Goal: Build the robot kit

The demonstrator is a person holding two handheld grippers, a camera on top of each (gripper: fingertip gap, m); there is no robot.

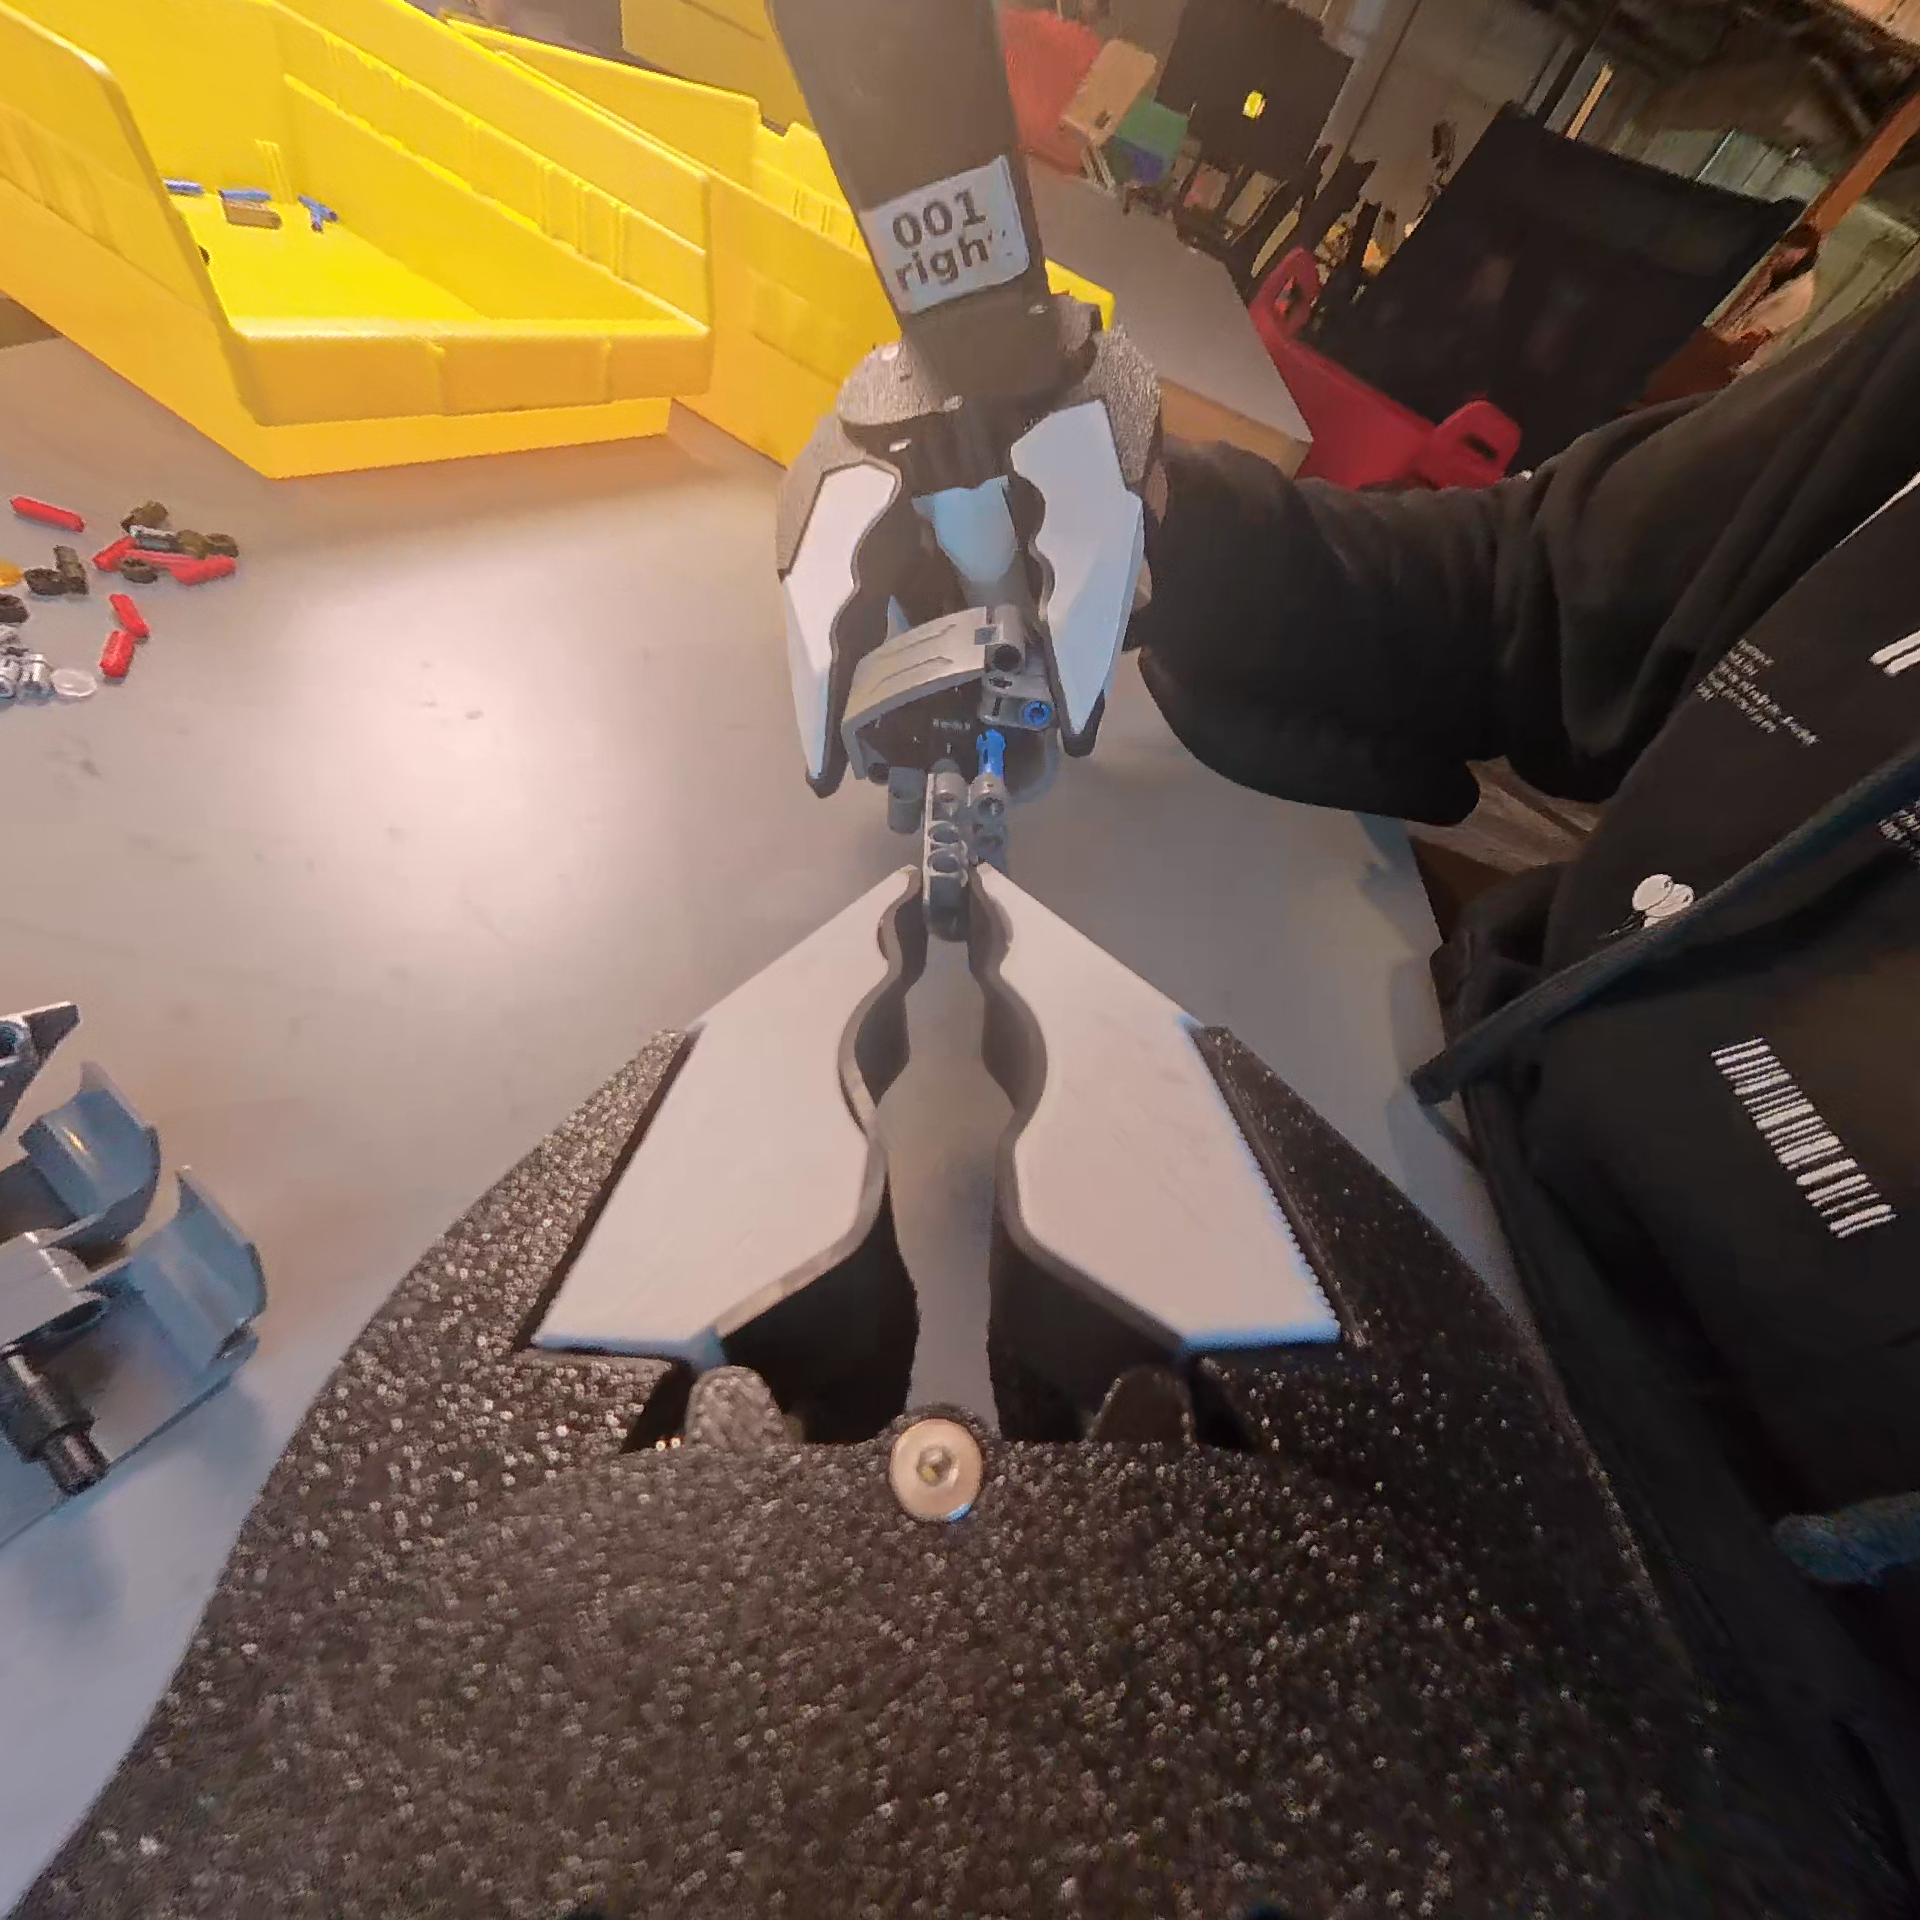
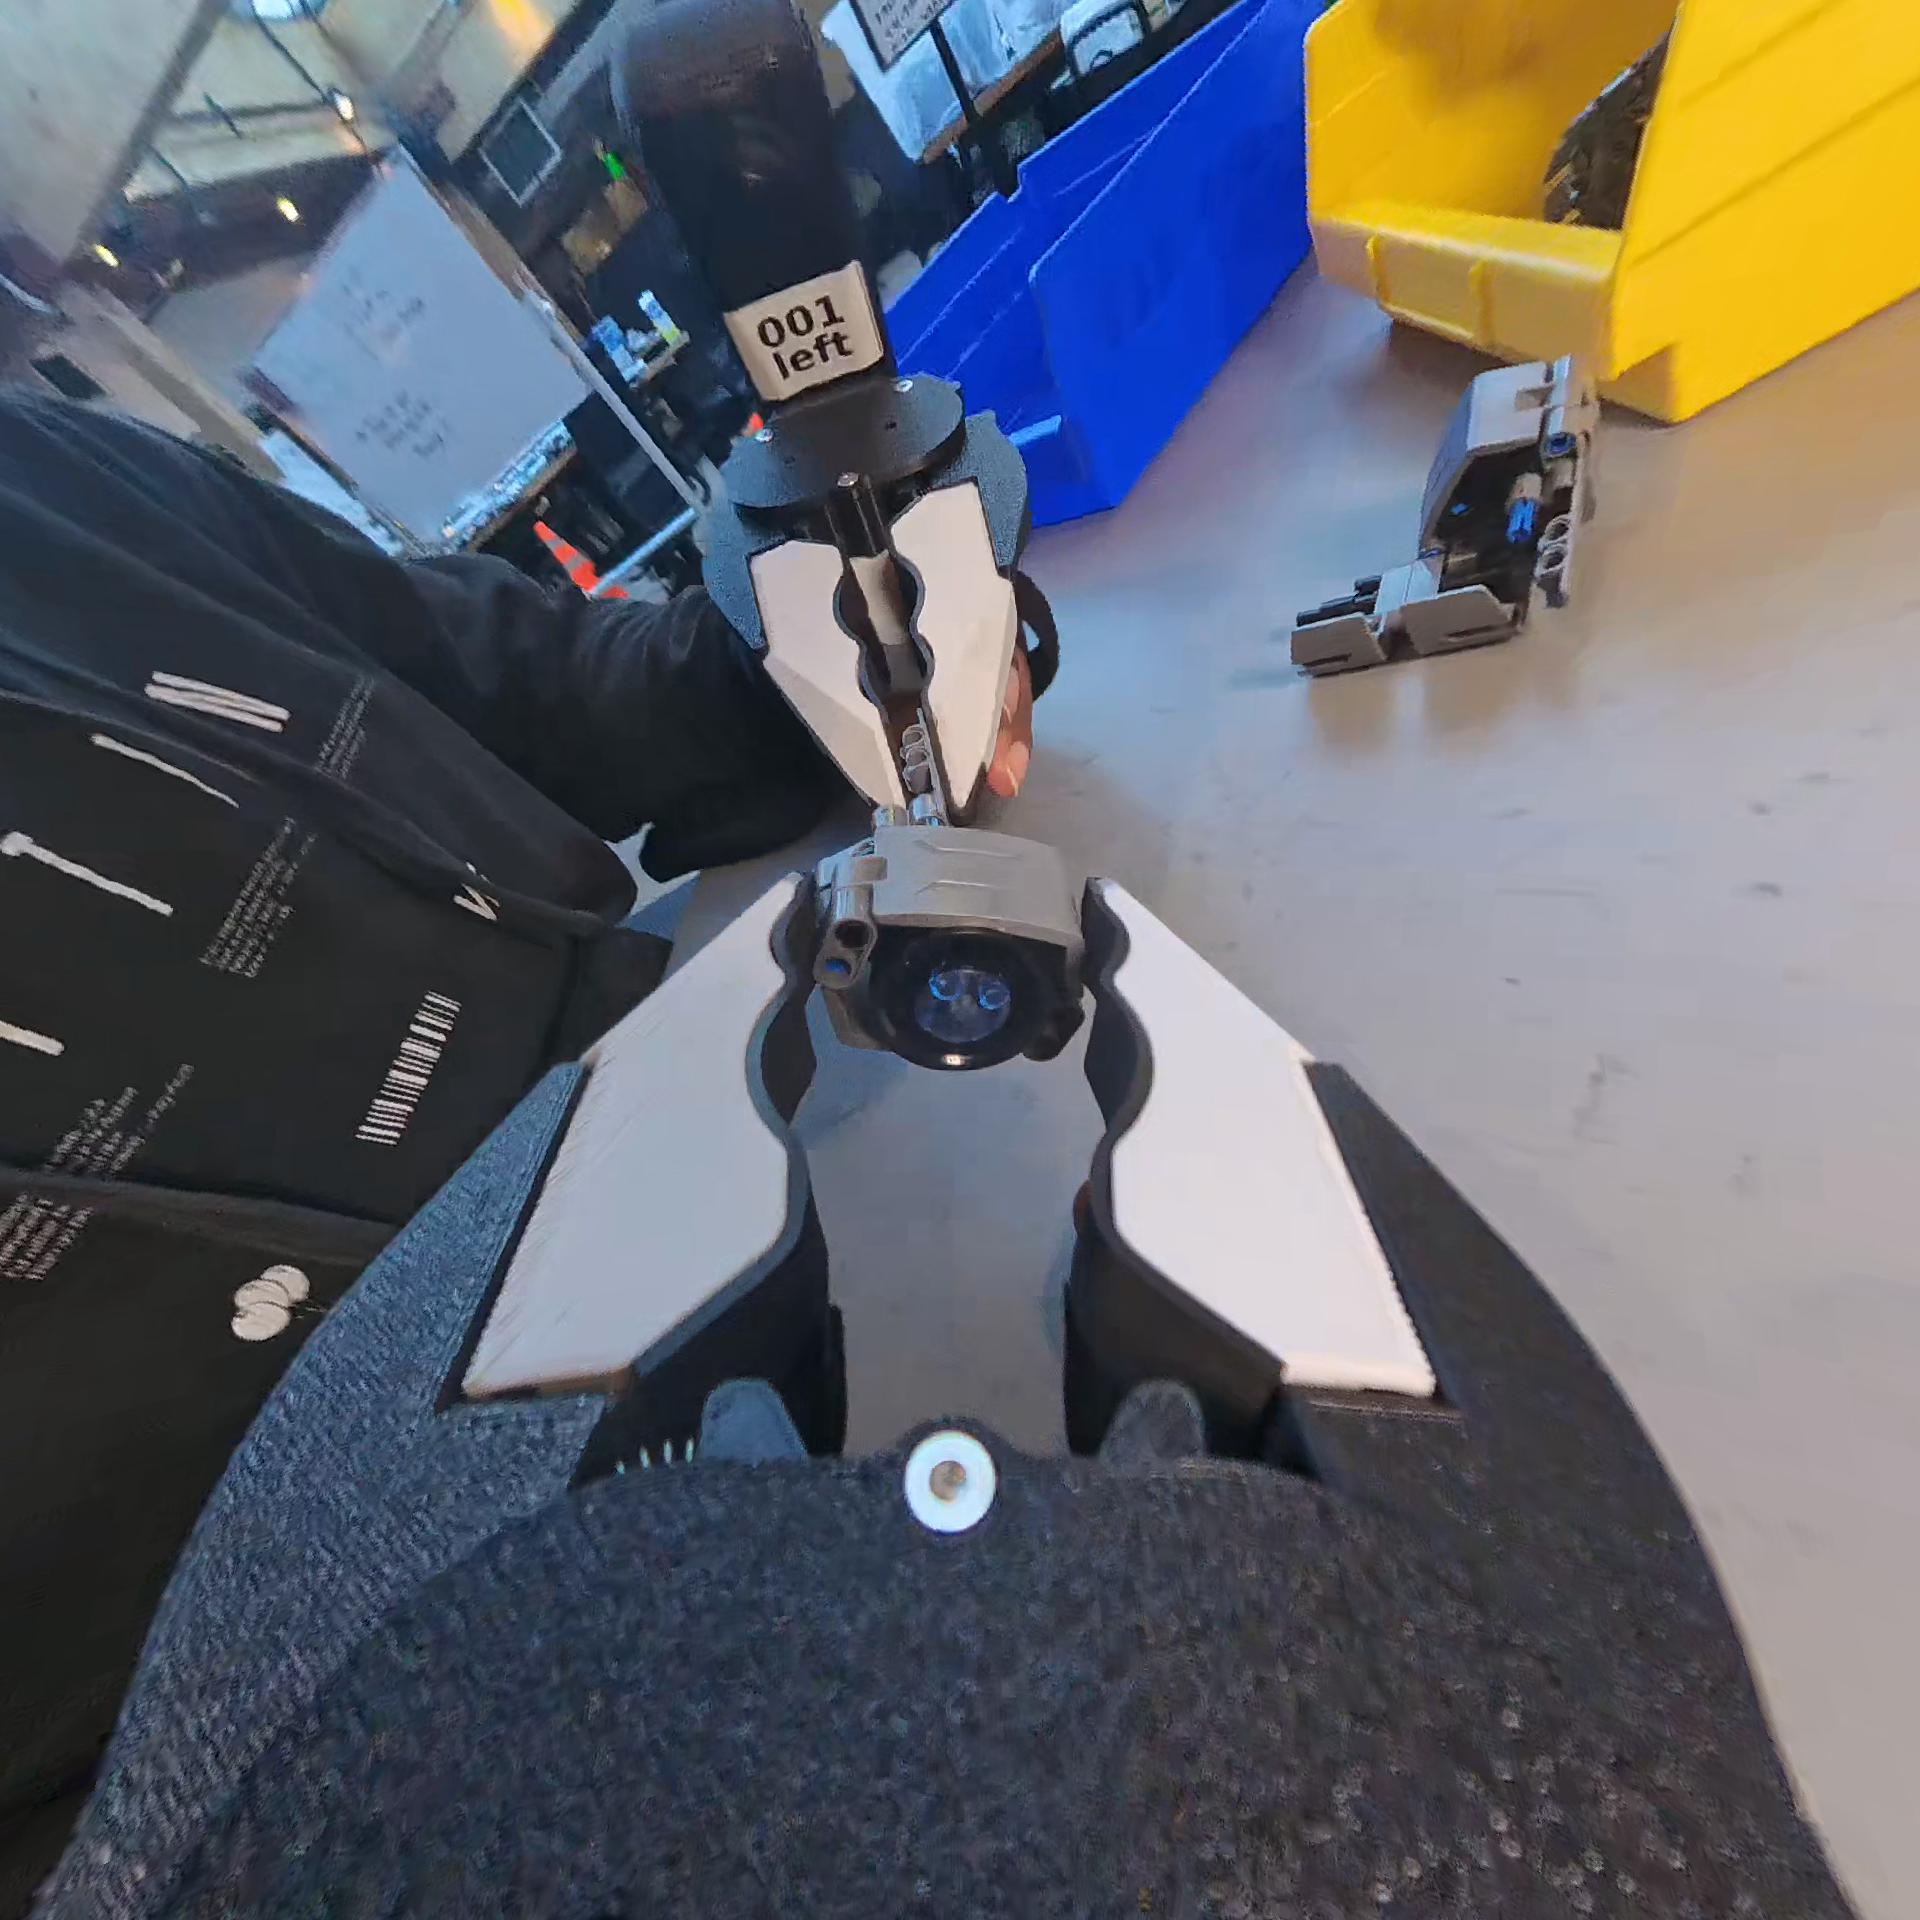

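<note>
Table: I see a grey worktop (image 1: 499,831) with yellow bins (image 1: 416,312) at the far edge and a blue bin (image 2: 1122,270) beside them.
Spare build: a second grey brick assembly (image 2: 1455,551) lies on the table, well apart from both tools.
Right gripper (image 2: 940,935): my jaws are clamped around a grey block assembly (image 2: 966,935) with a round dark opening, held above the table.
Left gripper (image 1: 945,904): my tips are pinched shut on a thin grey holed beam (image 1: 943,842), its far end touching the block's underside.
Loose parts: red and dark pins (image 1: 125,582) sit scattered to the left.
Step, as I judge it: beam and block are meeting end to end.
</note>
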